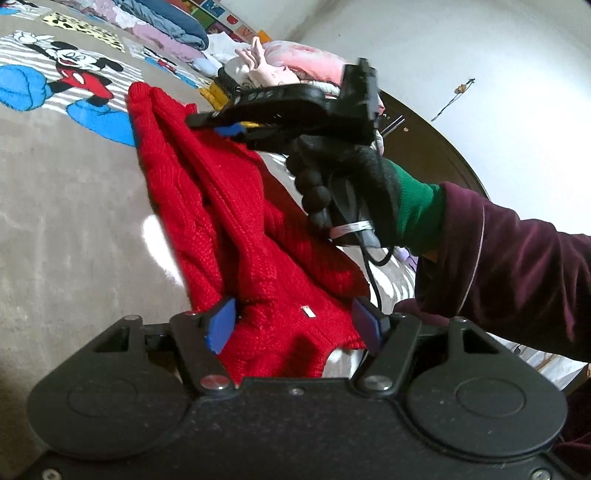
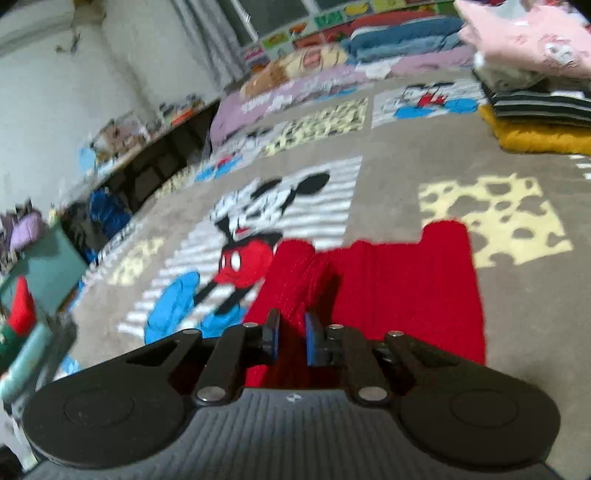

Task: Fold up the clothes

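Observation:
A red knit sweater (image 1: 229, 221) lies in loose folds on a grey blanket (image 1: 74, 221) printed with cartoon mice. My left gripper (image 1: 293, 325) is open at the sweater's near edge, and the knit spreads flat between its blue pads (image 1: 221, 325). Farther along, my right gripper (image 1: 218, 125) is held by a black-gloved hand (image 1: 343, 177) over the sweater's upper part. In the right wrist view the right gripper (image 2: 291, 332) stands nearly closed, with a raised ridge of the red sweater (image 2: 399, 288) pinched between its pads.
A stack of folded clothes (image 2: 535, 92), pink over striped over yellow, sits on the blanket (image 2: 388, 177) at the far right. Rolled bedding (image 1: 177, 26) lines the far edge. A maroon sleeve (image 1: 517, 258) crosses the right side. A dark wooden edge (image 1: 443, 147) borders the wall.

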Available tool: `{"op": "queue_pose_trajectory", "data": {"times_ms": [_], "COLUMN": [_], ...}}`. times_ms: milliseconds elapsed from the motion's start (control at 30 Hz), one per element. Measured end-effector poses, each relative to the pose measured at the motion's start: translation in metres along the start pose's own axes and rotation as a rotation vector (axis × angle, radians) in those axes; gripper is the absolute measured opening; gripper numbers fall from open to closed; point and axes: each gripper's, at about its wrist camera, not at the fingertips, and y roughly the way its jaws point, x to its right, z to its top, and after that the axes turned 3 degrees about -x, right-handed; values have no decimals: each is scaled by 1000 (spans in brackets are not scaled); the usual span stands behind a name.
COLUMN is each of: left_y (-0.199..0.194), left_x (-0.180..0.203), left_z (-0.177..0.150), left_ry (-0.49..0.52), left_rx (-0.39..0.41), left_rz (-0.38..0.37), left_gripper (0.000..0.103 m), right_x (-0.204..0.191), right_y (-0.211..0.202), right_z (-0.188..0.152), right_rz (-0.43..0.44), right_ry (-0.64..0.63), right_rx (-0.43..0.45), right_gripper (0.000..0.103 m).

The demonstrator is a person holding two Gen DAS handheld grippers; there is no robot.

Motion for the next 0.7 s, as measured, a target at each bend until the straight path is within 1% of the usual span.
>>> {"op": "queue_pose_trajectory", "data": {"times_ms": [33,67,167,200,267,333,433,500,567,600,667,700], "left_y": [-1,-1,-4,-5,-7,-10,-15,-14,-7,-4,4,6], "left_x": [0,0,2,3,6,9,14,15,14,14,15,16], "left_z": [0,1,1,1,2,2,3,3,3,3,2,2], "left_ry": [-2,-5,3,9,27,43,68,75,75,77,88,91], "left_rx": [0,0,7,11,15,21,37,34,11,-2,-26,-30], "left_rz": [0,0,6,8,16,22,23,31,49,58,74,76], "left_gripper": [67,67,68,71,72,72,73,73,73,73,74,75], "right_x": [-1,-3,-6,-10,-19,-32,-55,-73,-84,-88,-92,-93], "right_y": [2,1,-16,-25,-43,-61,-74,-72,-61,-53,-35,-24], "right_z": [-1,-3,-2,-3,-6,-16,-39,-59,-72,-75,-76,-77], "right_rz": [-18,-9,-9,-15,-27,2,30,15,-4,-15,-33,-58], "right_ry": [-16,-27,-35,-69,-147,-247,-442,-611,-720,-749,-759,-768], "right_rx": [-6,1,51,75,126,133,93,54,2,-18,-58,-97], "right_gripper": [22,23,33,35,35,35,34,33,31,30,30,31]}}
